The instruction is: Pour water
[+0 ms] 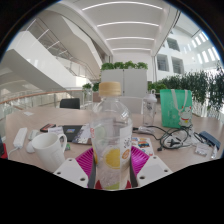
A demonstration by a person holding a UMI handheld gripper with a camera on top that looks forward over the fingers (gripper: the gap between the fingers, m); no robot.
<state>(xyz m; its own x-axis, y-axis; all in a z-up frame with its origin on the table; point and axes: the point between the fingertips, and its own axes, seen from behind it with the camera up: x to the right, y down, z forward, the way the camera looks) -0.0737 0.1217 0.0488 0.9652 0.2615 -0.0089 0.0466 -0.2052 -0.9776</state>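
The gripper (112, 170) squeezes a clear plastic bottle (111, 135) at centre; tipping it fast could splash past the white mug (50, 148), lower left.

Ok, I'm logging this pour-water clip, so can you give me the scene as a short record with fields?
held object: clear plastic water bottle with tan cap, upright
gripper: both pink-padded fingers pressed on the bottle's sides
pour target candidate: white ceramic mug, on the table beside the bottle
surface: light tabletop
further back: green bag, black cables
setting: bright atrium with plants
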